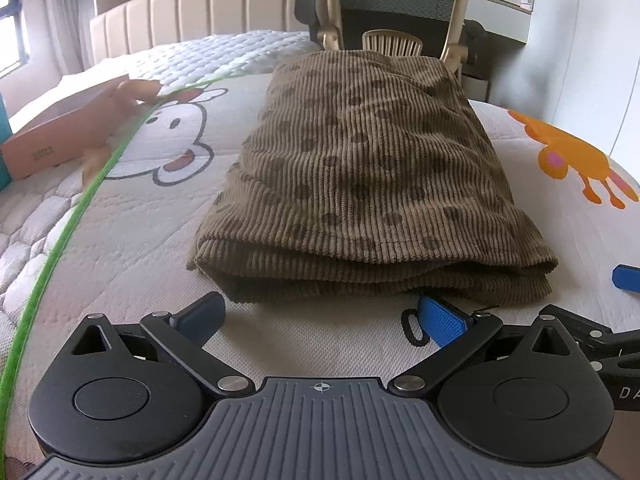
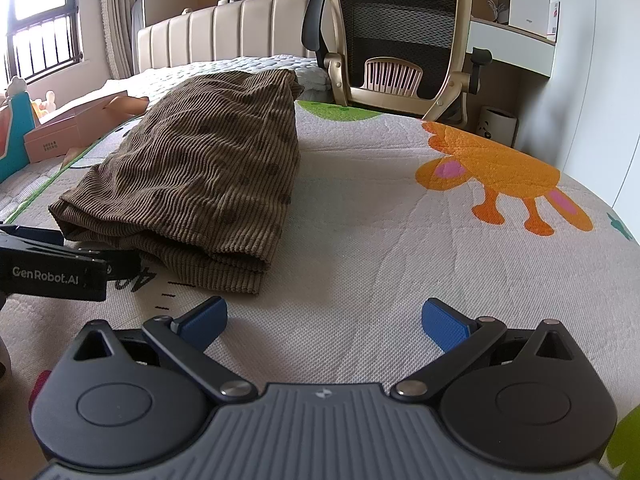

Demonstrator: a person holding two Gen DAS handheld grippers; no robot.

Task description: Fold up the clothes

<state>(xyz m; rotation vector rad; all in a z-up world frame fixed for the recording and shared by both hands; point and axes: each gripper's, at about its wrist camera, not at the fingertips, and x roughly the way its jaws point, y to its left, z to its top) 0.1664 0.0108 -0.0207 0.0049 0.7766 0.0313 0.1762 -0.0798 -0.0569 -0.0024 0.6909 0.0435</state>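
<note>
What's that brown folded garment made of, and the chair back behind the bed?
The brown garment looks like corduroy: fine parallel ribs run across it, matte and soft, with darker printed dots. The chair back seems to be dark see-through mesh stretched in a glossy cream frame, probably plastic. The mattress cover under the garment looks like quilted knit fabric with printed cartoon animals.

The folded garment (image 1: 360,184) is brown corduroy, ribbed and matt, printed with darker dots. Under it the mat (image 2: 380,248) is a quilted, finely woven cloth with flat printed cartoon figures. Both the left gripper (image 1: 320,316) and the right gripper (image 2: 324,320) have matt black plastic arms, dull metal pivot pins and blue textured pads. At ten o'clock a cardboard box (image 1: 60,136) looks smooth and matt.
</note>
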